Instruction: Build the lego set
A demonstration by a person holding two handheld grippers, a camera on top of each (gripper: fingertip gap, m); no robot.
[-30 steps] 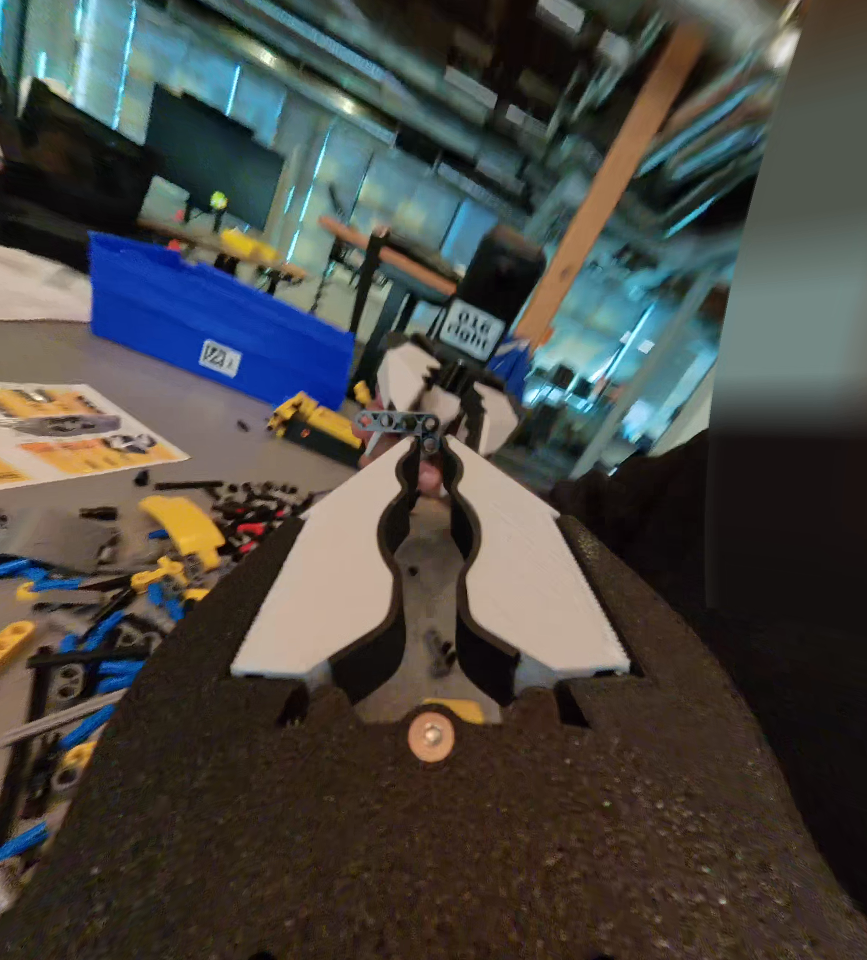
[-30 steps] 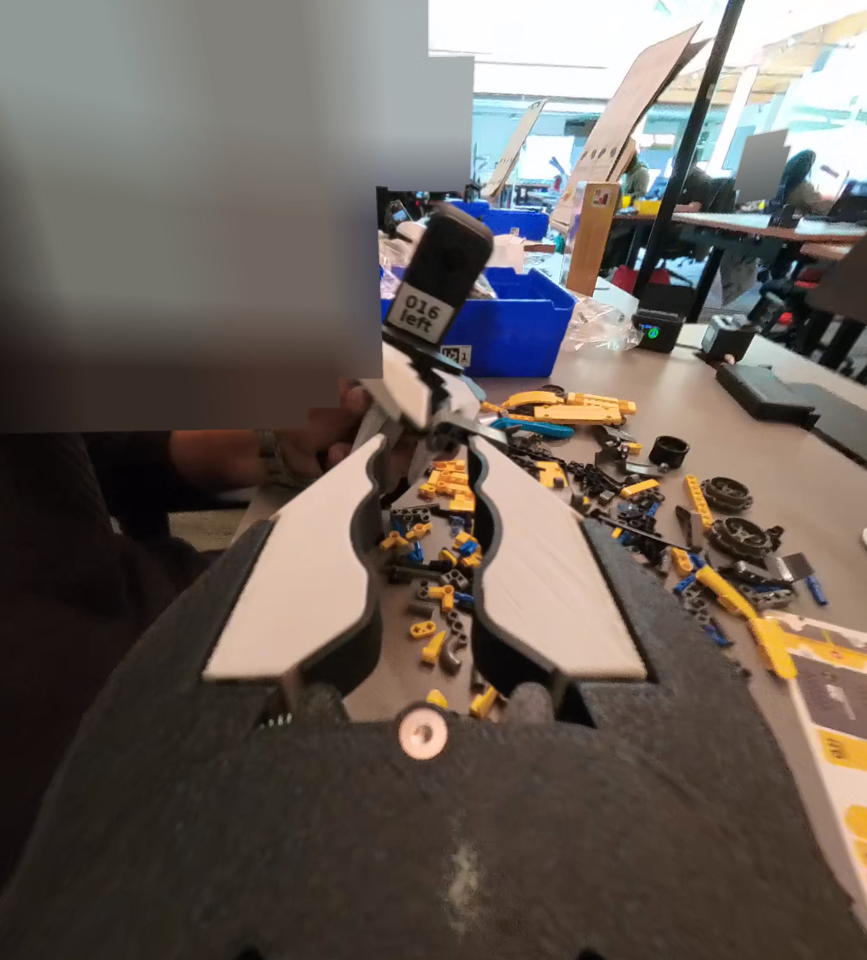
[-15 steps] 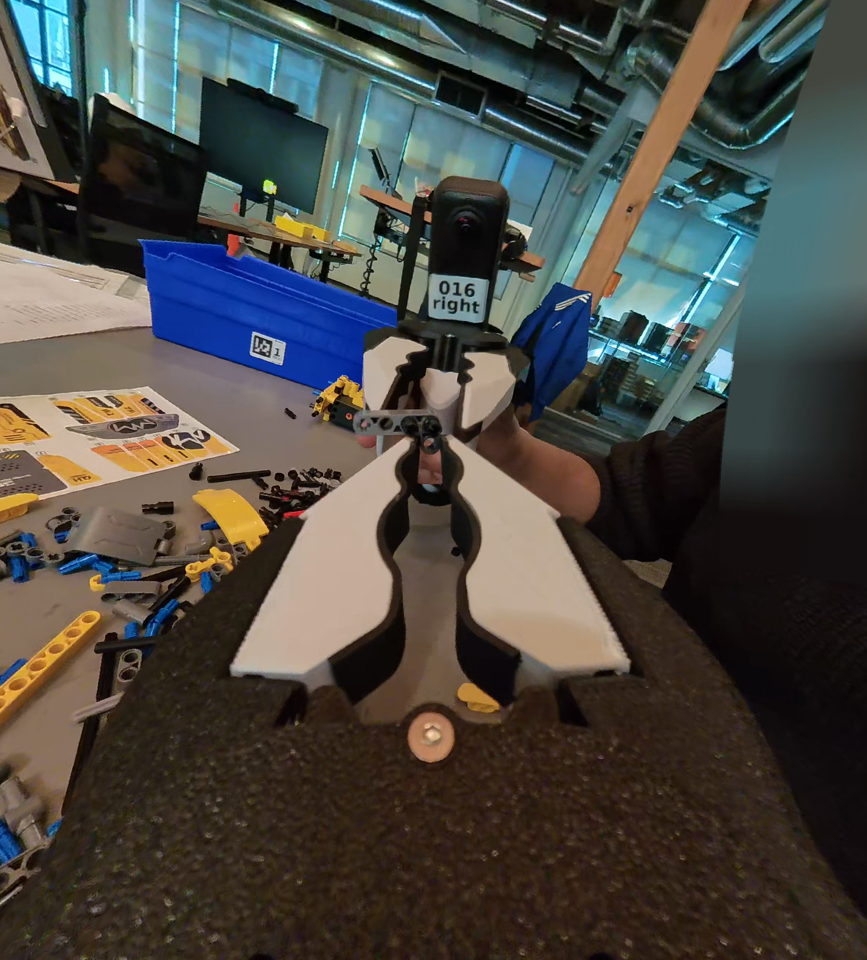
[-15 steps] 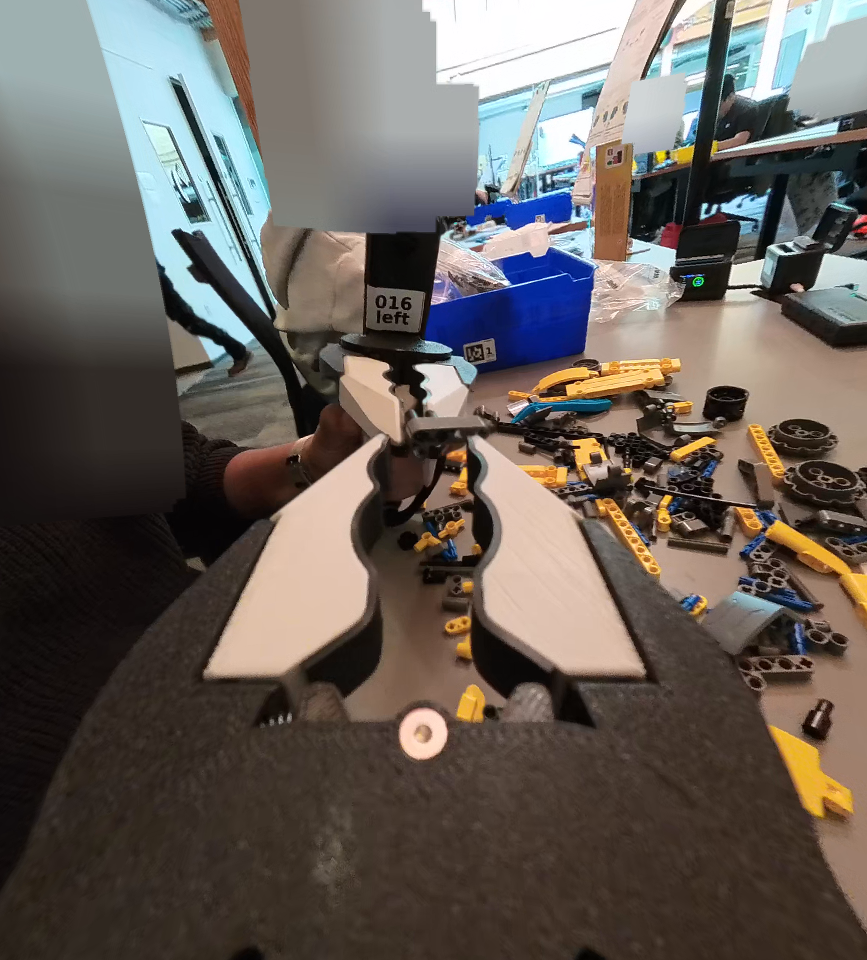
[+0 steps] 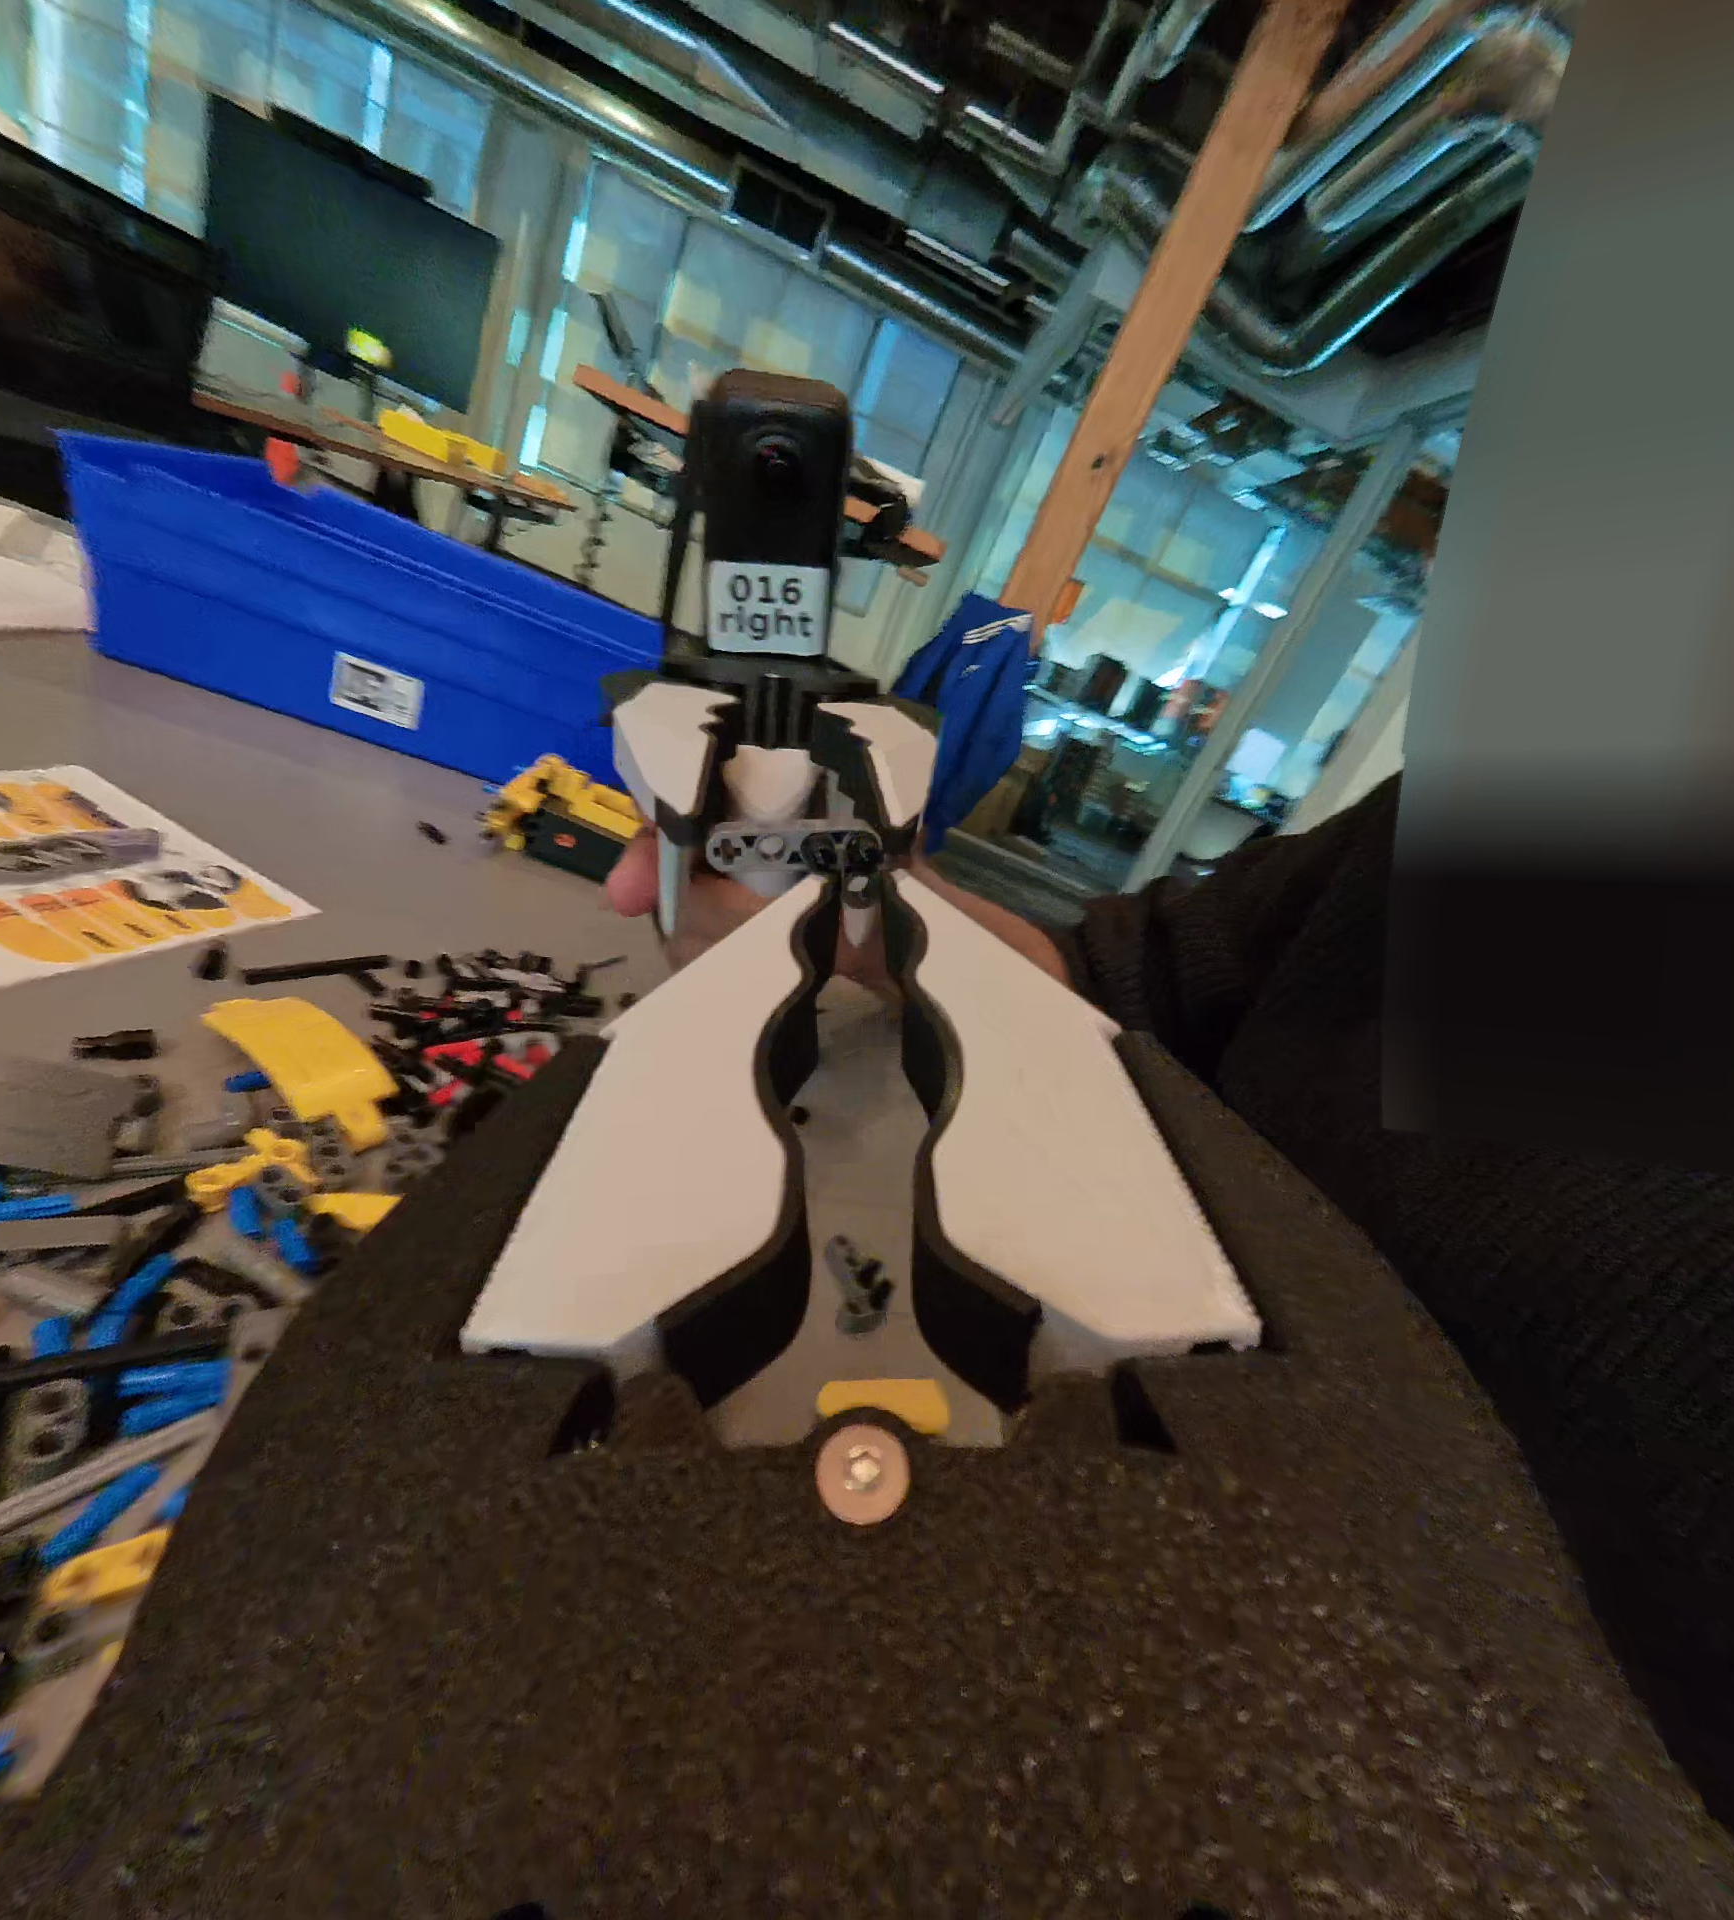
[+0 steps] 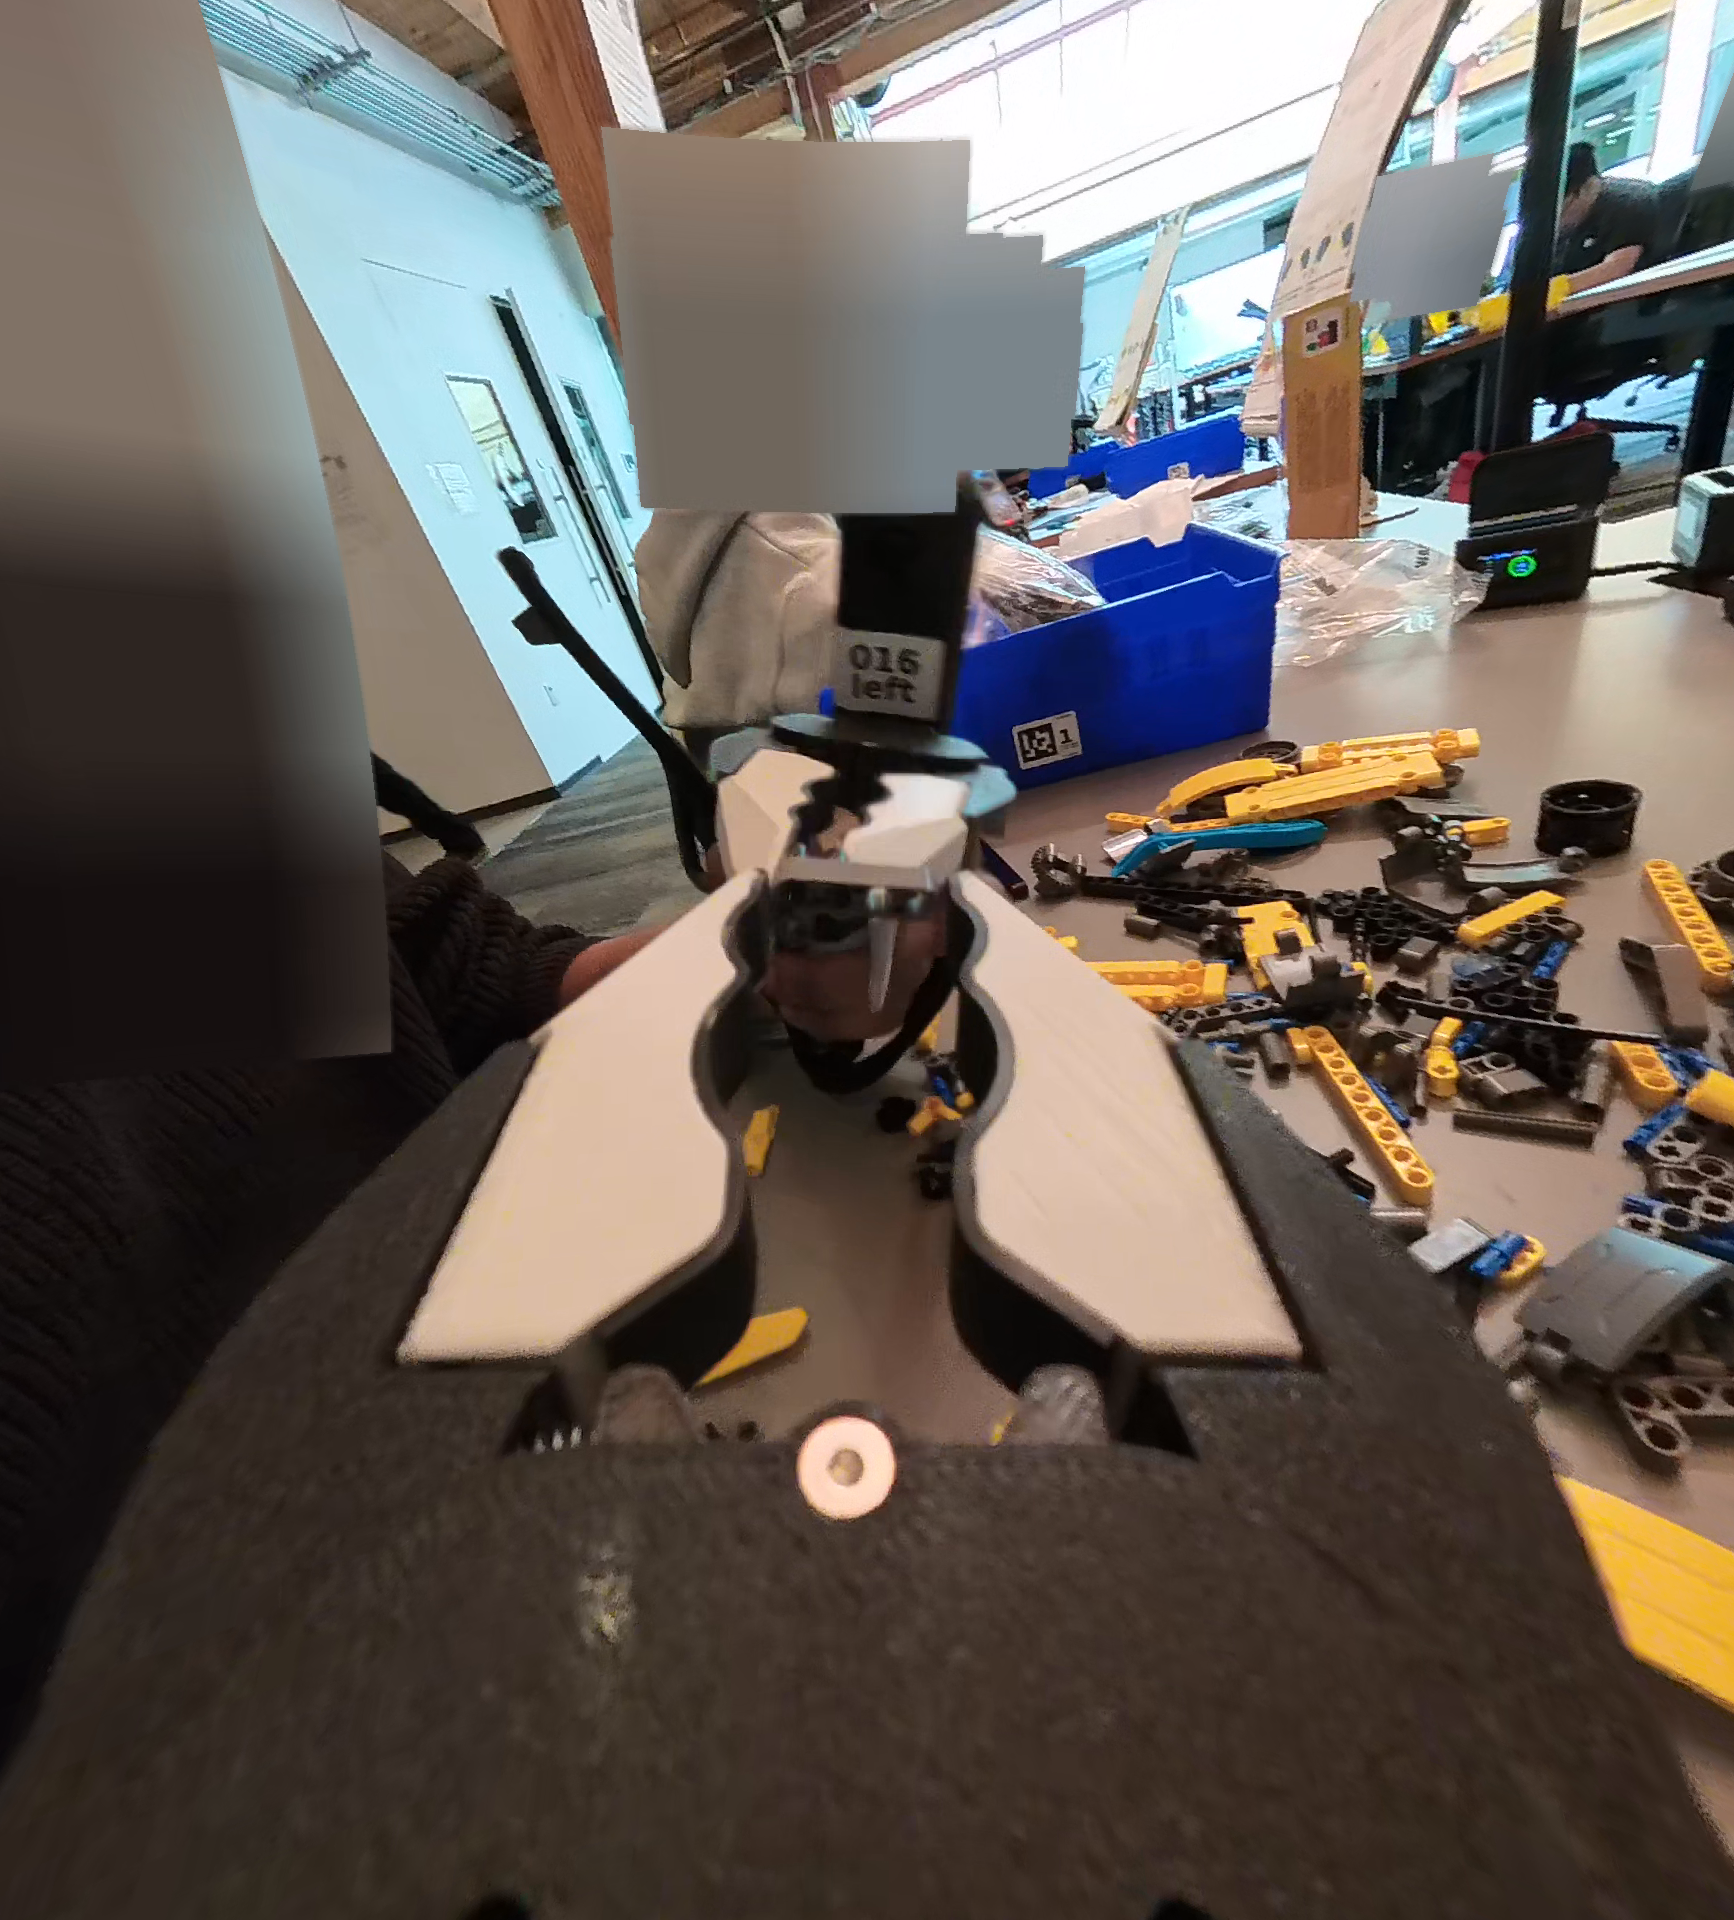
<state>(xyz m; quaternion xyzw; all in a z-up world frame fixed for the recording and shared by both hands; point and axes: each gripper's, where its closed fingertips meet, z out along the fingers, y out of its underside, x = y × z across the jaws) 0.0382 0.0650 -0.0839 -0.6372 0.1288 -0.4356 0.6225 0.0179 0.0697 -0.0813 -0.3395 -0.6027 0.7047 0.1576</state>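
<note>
grey beam (image 5: 795, 847) pinched at left tool (image 5: 855, 896) tips.

- The right tongs (image 6: 858, 904) are raised above the surface (image 6: 1621, 686), their white fingers (image 6: 614, 1122) parted, the tips on either side of a small grey piece (image 6: 832, 920).
- The left tongs (image 6: 847, 831) face them head-on, tips closed on that same grey piece, with a black camera post (image 6: 904, 613) standing above.
- A hand (image 6: 842, 987) shows behind the gap, partly hidden.
- Loose yellow, black and blue building pieces (image 6: 1362, 997) lie spread over the grey surface to the right.
- A blue bin (image 6: 1133, 665) sits farther back, clear plastic bags (image 6: 1362, 603) beside it.
- A dark knitted sleeve (image 6: 167, 1195) fills the left side.
</note>
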